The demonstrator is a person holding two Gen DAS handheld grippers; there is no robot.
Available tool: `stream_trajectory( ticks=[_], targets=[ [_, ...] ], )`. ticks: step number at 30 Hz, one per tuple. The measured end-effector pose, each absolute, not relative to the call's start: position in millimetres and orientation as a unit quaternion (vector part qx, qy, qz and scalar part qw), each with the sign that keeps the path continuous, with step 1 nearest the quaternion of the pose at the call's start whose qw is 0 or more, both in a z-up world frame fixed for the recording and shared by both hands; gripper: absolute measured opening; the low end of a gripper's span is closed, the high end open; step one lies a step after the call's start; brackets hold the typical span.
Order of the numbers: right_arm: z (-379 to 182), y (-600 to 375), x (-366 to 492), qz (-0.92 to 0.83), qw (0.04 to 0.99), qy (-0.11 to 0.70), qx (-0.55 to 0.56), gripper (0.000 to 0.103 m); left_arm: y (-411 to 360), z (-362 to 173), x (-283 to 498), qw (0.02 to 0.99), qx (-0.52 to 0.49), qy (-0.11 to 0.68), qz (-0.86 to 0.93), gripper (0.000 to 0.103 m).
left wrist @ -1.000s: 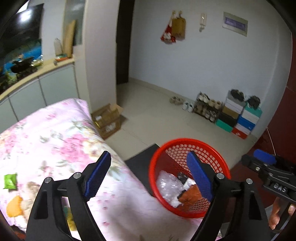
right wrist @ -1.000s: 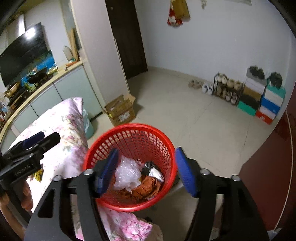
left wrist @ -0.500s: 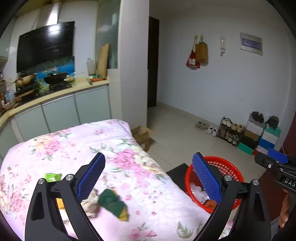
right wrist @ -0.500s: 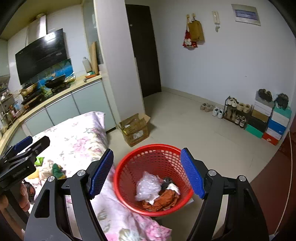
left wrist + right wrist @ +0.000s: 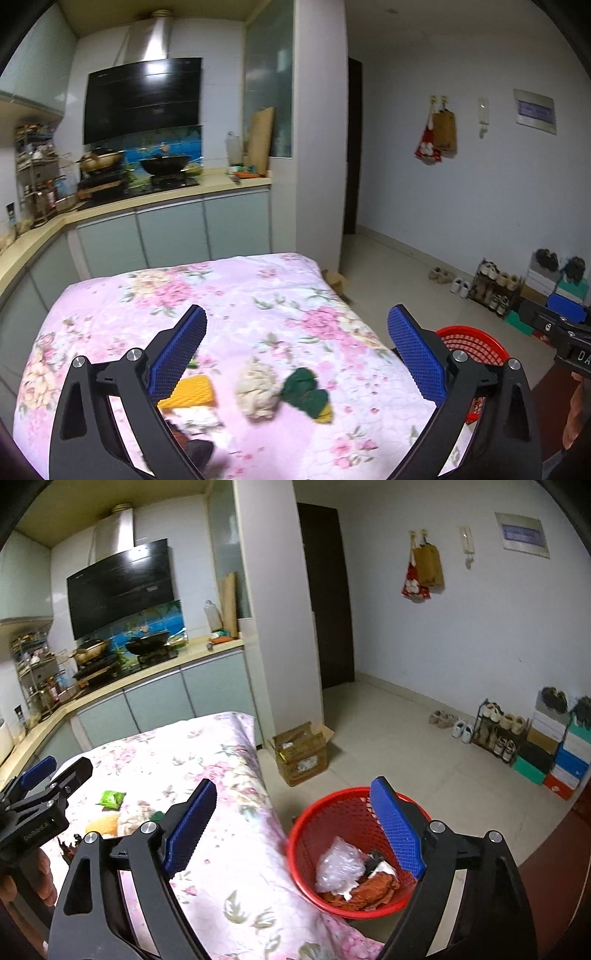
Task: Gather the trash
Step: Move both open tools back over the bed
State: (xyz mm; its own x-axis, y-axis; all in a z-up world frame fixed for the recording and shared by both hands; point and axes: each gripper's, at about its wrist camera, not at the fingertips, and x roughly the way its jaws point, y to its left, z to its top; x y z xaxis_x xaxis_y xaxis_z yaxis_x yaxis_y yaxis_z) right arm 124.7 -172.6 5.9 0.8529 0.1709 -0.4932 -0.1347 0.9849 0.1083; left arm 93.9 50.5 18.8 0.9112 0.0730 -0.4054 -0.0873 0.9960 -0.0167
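My left gripper (image 5: 295,354) is open and empty above the floral-covered table (image 5: 229,295). Between its fingers lie a beige crumpled wad (image 5: 256,387) and a green and yellow crumpled piece (image 5: 308,393). A yellow sponge-like piece (image 5: 192,391) and a white scrap (image 5: 197,417) lie by the left finger. My right gripper (image 5: 291,830) is open and empty, over the table edge beside the red basket (image 5: 314,816), which holds clear plastic (image 5: 338,862) and orange-brown trash (image 5: 373,890). A green packet (image 5: 110,798) lies on the table.
A cardboard box (image 5: 301,753) stands on the floor past the table corner. A shoe rack and stacked shoe boxes (image 5: 546,746) line the right wall. Kitchen counter and cabinets (image 5: 166,229) run behind the table. A white pillar (image 5: 280,627) stands by the table's far corner.
Both grippers have swung up and to the left, away from the basket. The left view now faces the table with the trash on it. Both stay open.
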Motion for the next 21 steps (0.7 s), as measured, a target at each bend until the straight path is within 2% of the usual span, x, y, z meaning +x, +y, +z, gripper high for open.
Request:
stream_trajectory(
  ticks=[21],
  targets=[
    [19,-99,117,0.170,0.953,0.250,0.005,0.084,153,23,35,0.965,-0.065,0.194,0.166,0.096]
  ],
)
